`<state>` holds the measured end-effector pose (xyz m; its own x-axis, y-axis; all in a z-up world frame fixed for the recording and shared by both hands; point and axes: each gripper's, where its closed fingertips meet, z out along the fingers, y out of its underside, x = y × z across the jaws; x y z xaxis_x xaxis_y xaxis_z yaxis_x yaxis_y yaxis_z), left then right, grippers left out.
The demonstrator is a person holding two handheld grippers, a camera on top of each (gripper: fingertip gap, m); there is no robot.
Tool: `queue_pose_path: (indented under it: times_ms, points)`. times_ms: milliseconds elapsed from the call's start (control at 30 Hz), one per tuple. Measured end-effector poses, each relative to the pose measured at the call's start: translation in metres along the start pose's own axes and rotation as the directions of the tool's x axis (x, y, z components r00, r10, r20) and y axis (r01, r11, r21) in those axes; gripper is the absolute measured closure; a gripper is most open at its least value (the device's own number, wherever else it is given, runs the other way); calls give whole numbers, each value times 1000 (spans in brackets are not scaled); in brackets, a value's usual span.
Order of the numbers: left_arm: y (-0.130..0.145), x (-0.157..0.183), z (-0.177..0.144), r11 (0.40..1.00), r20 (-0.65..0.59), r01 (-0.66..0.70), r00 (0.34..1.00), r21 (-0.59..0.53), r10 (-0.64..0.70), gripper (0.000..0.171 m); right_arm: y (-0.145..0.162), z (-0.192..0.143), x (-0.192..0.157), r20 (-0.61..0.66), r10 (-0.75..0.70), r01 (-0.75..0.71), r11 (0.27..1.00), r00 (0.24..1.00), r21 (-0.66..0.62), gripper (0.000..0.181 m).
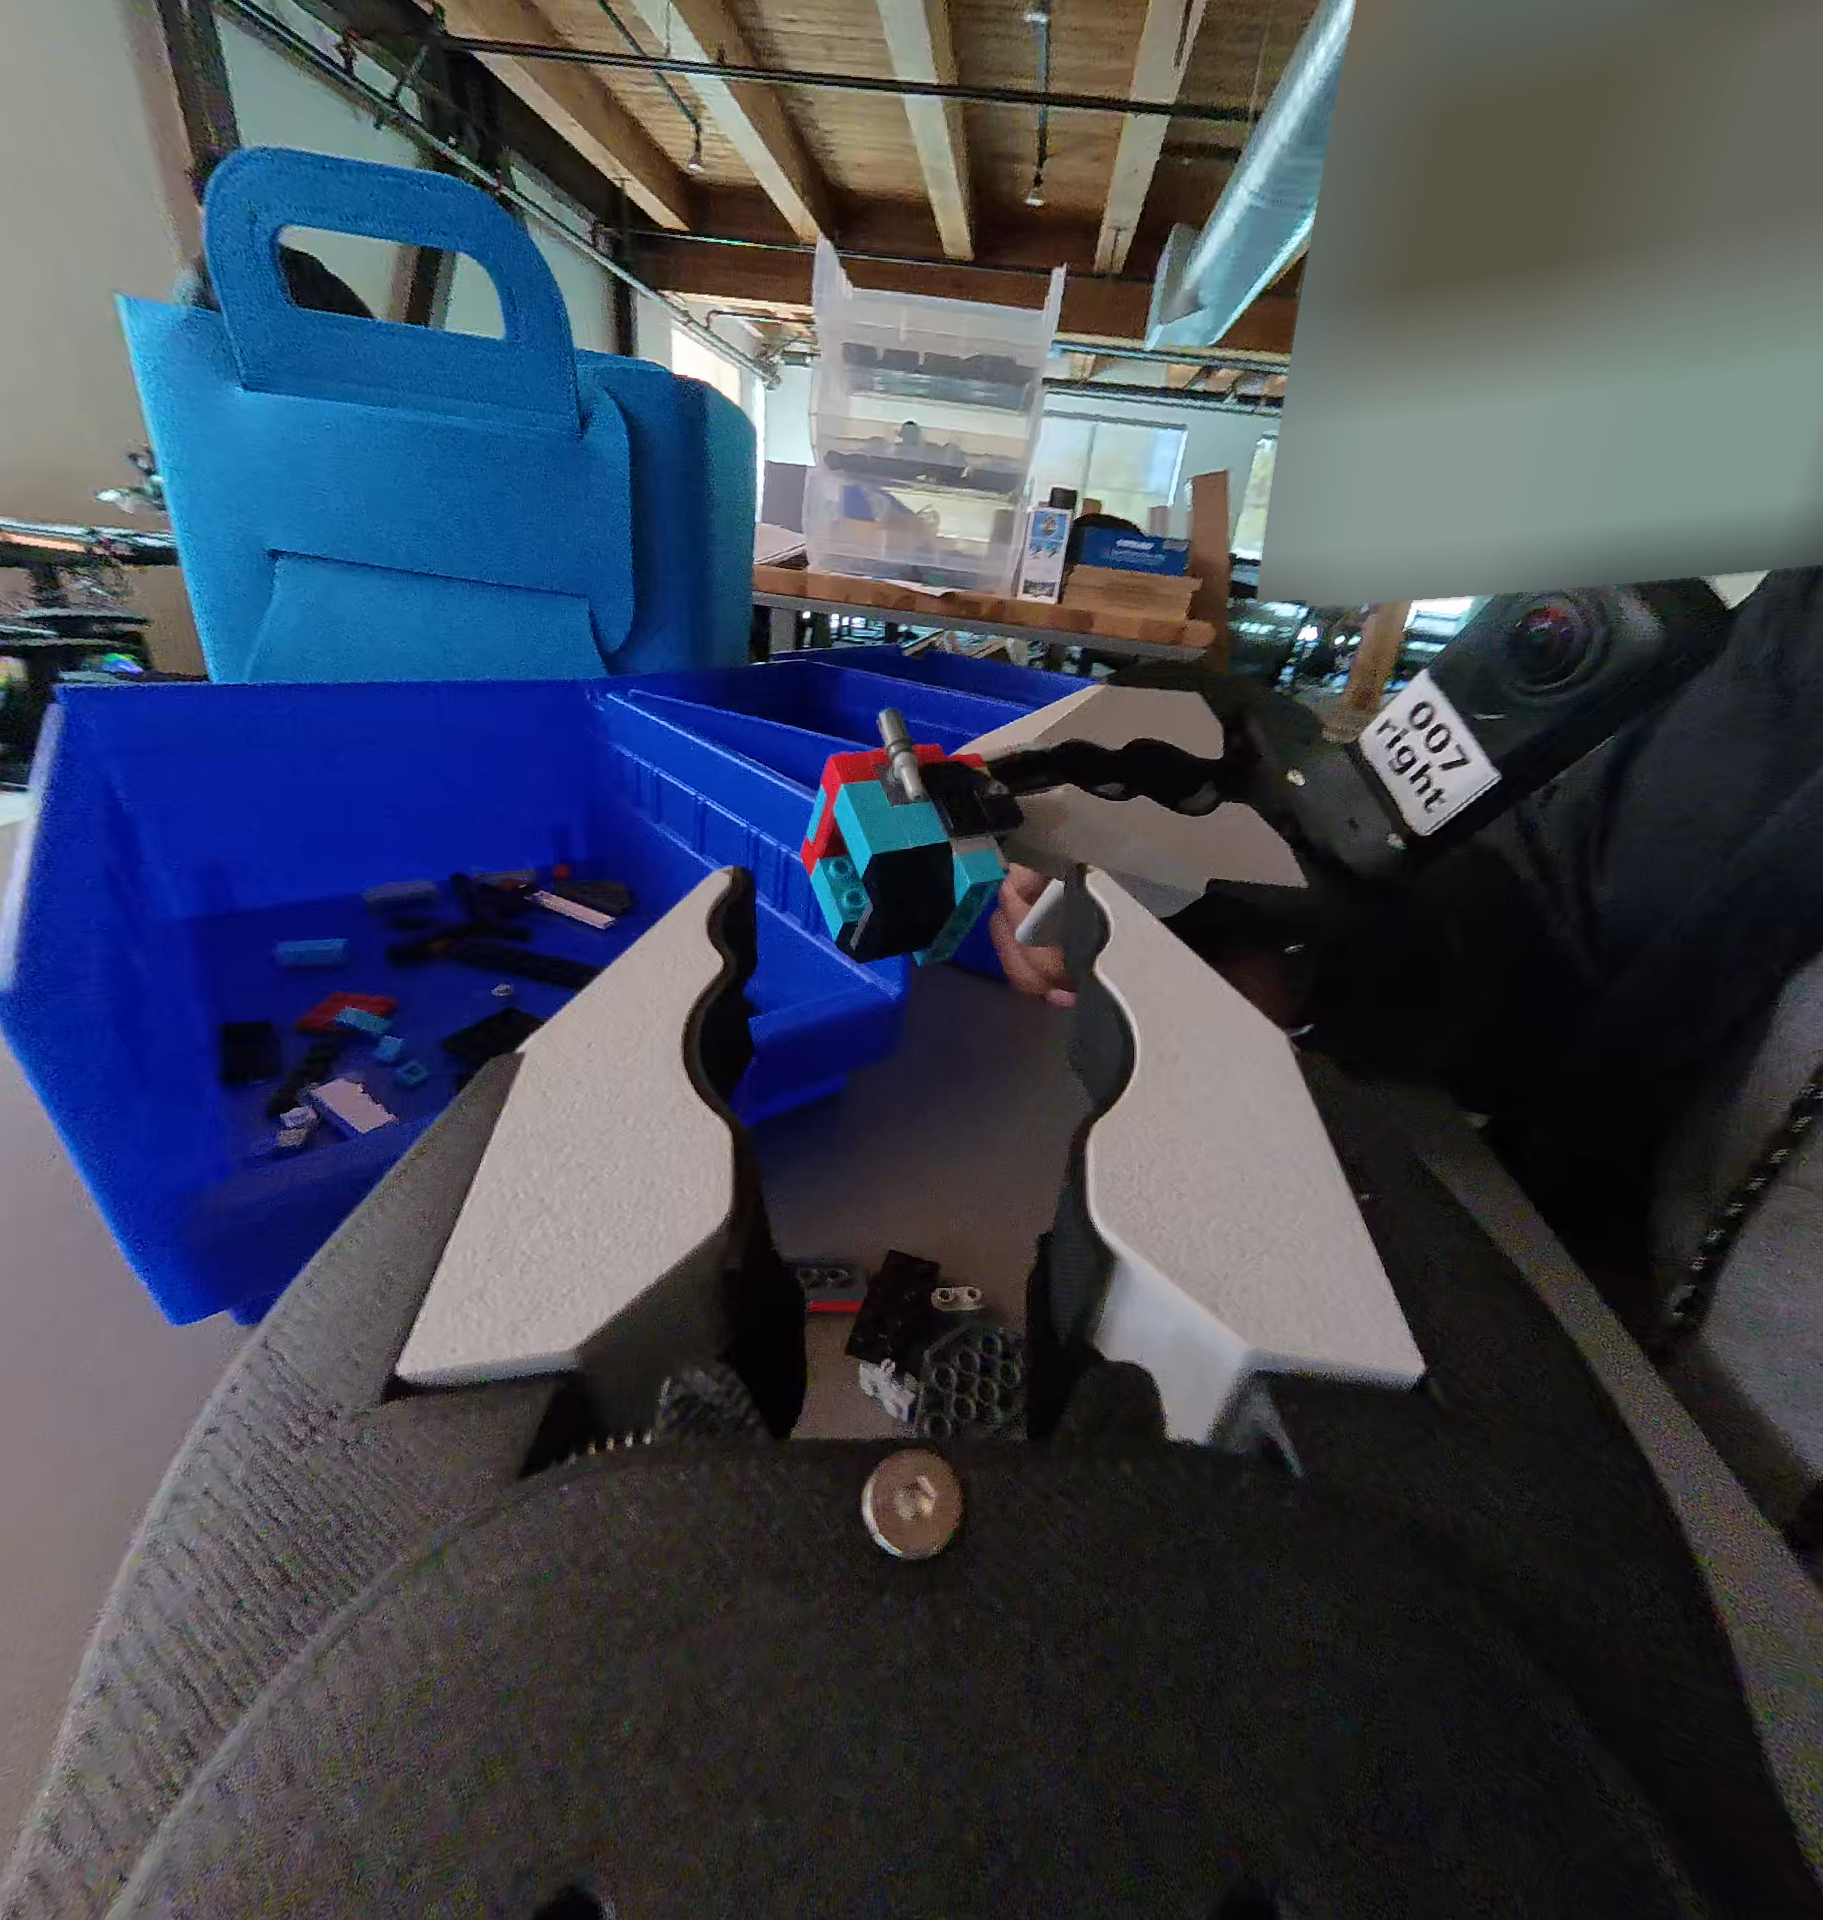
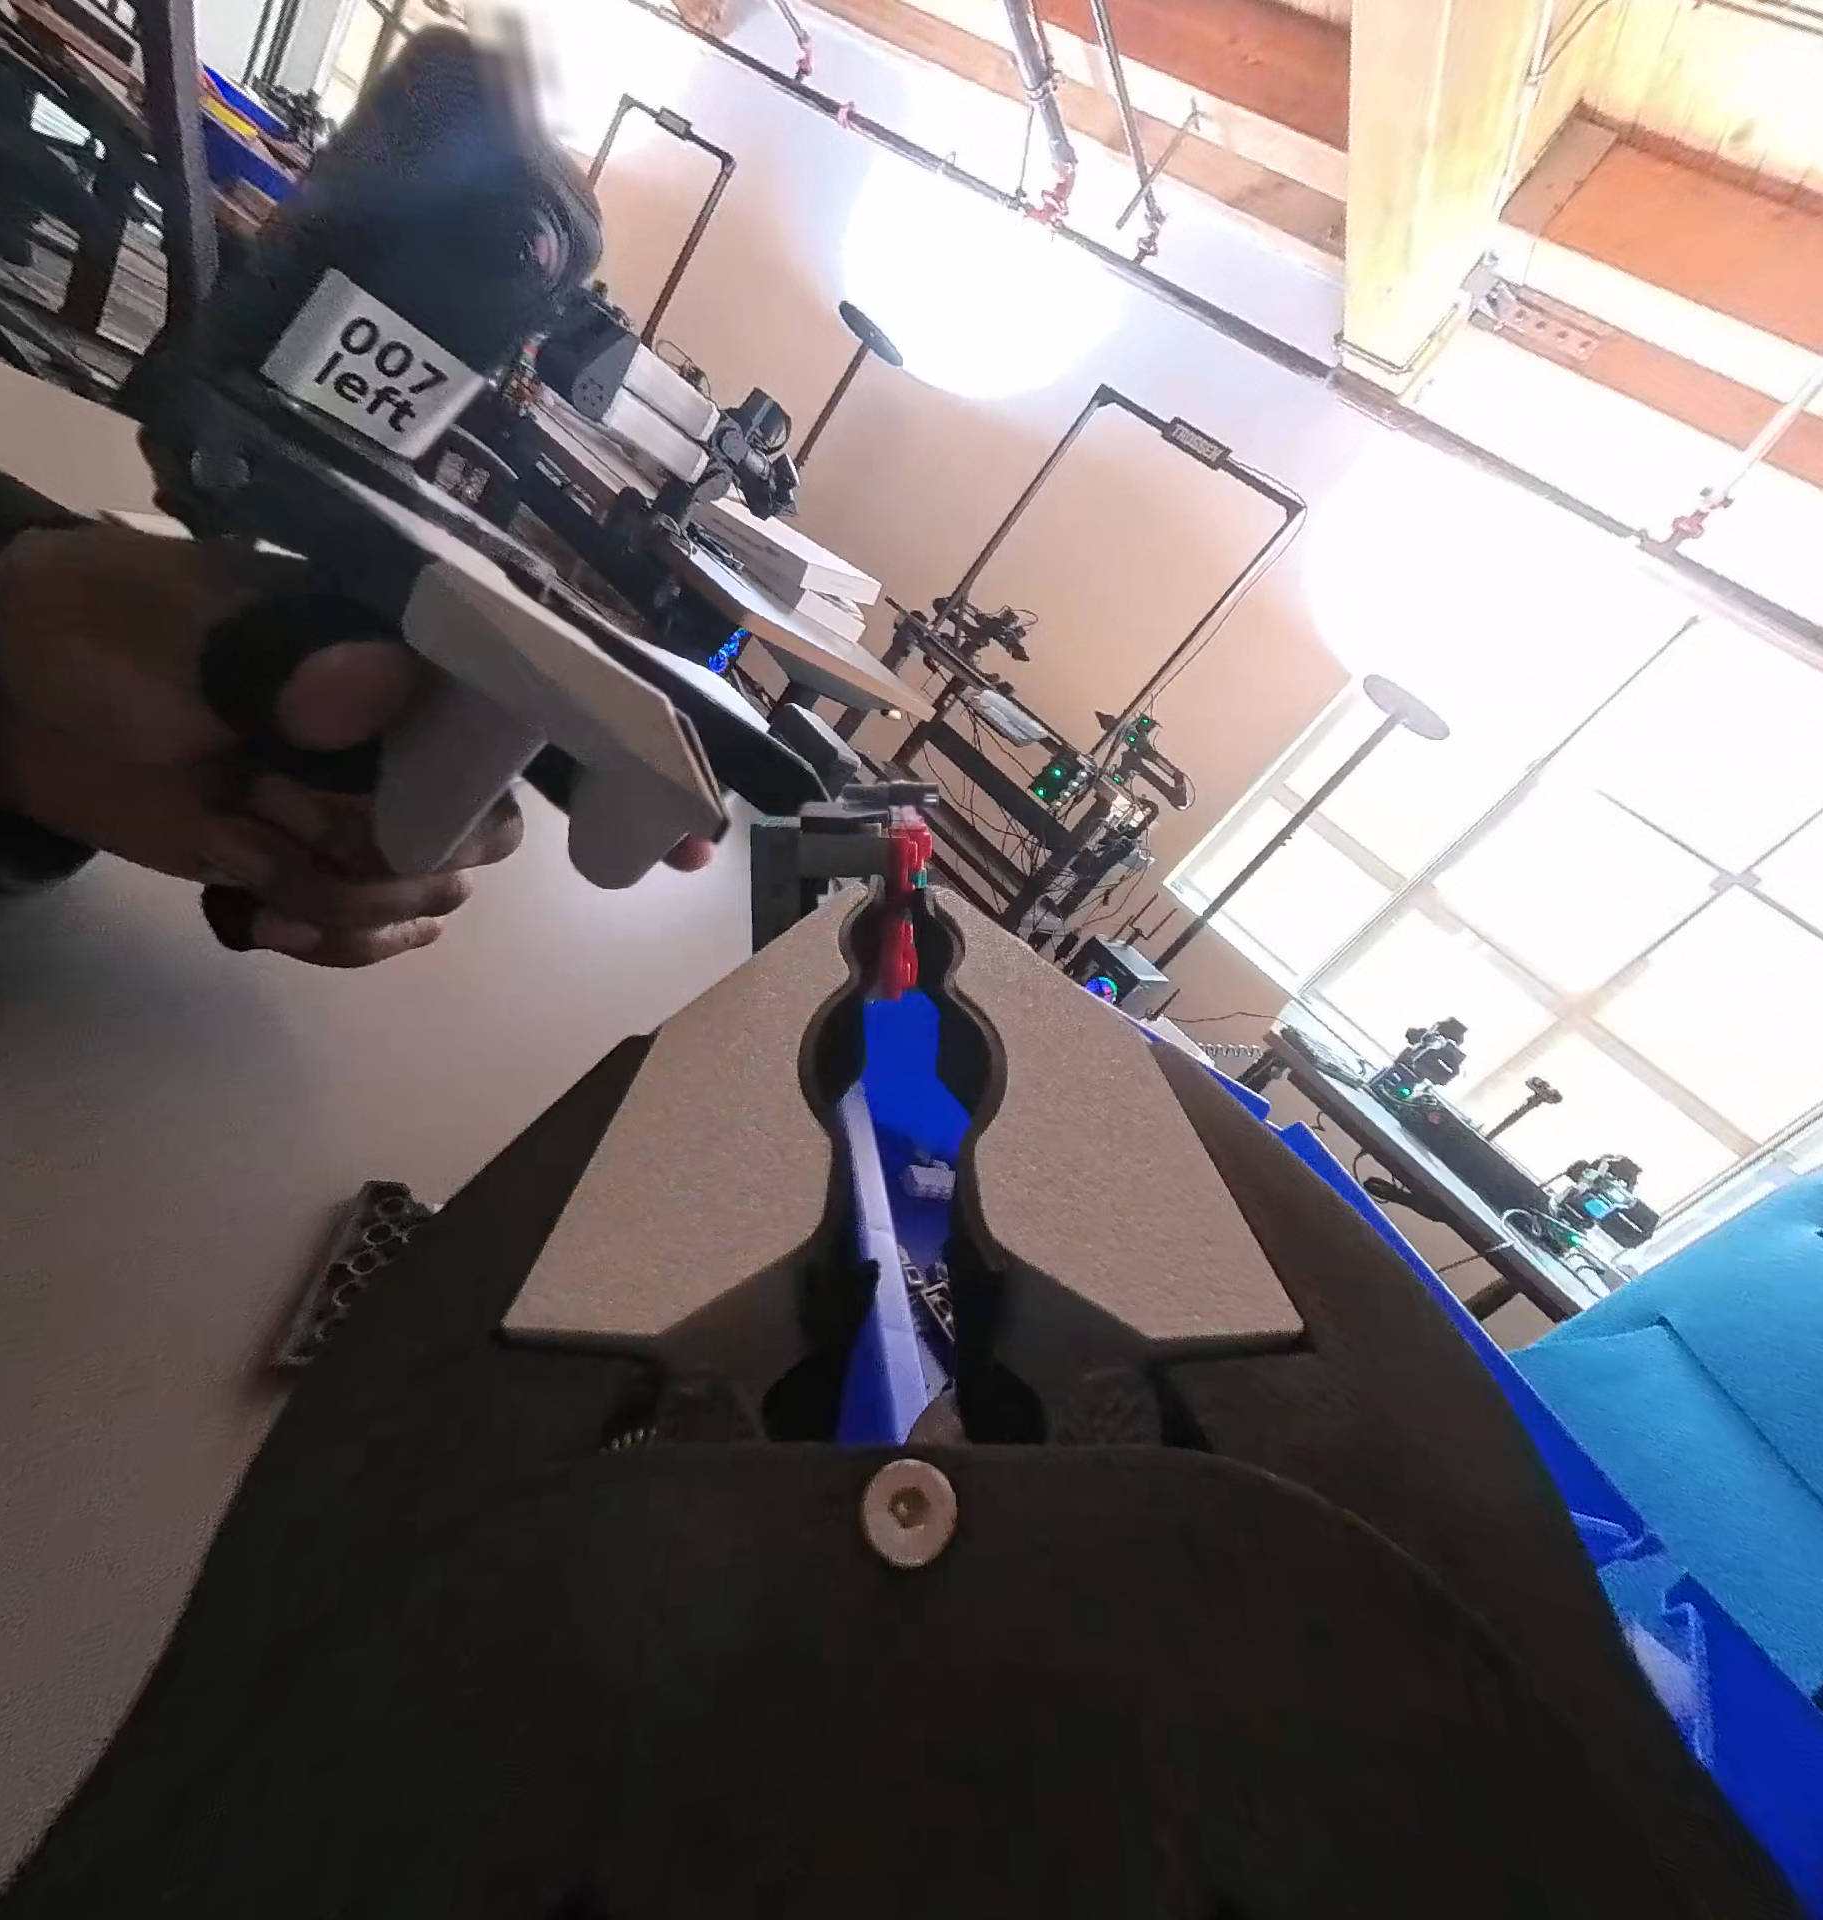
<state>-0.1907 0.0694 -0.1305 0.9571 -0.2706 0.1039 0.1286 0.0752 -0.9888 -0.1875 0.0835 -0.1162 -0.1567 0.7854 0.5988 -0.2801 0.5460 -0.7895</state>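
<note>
A small brick model (image 1: pixel 891 868) of teal, black and red bricks with a grey peg on top is held in the air over the table. My right gripper (image 1: pixel 990 805) comes in from the right and is shut on its far side. In the right wrist view the right gripper (image 2: pixel 891 909) pinches the model's red edge (image 2: pixel 902 847) at the fingertips. My left gripper (image 1: pixel 907 894) is open and empty, its tips just below and in front of the model. It also shows in the right wrist view (image 2: pixel 658 831), held by a hand (image 2: pixel 159 748).
A blue bin (image 1: pixel 138 935) with several loose bricks stands left, a second blue bin (image 1: pixel 782 707) behind it. A blue felt bag (image 1: pixel 419 468) rises behind them. Loose black bricks (image 1: pixel 917 1340) lie on the table under my left gripper. A grey holed beam (image 2: pixel 351 1278) lies on the table. The tips of both grippers are at nearly the same place.
</note>
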Motion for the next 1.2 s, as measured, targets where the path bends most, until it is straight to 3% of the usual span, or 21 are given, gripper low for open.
queue_pose_path:
  times_ms: [167,400,633,1067,1200]
  points:
    - [6,1,7,999,40,-32,999,-14,33,114,-6,-1,-7,11,-9,9,1000,1000,24,177]
    - [4,9,6,999,-1,-44,999,5,44,141,-12,-4,-10,19,-33,32,998,999,59,177]
    - [3,10,5,999,-14,-44,999,15,44,142,-14,-4,-12,29,-29,27,997,999,74,177]
    - [-3,7,-2,999,-37,-32,999,26,33,142,-16,-5,-13,158,156,-172,981,975,94,170]
    - [-5,11,-6,999,-81,-46,996,23,48,142,-18,-6,-10,223,270,-296,951,937,93,163]
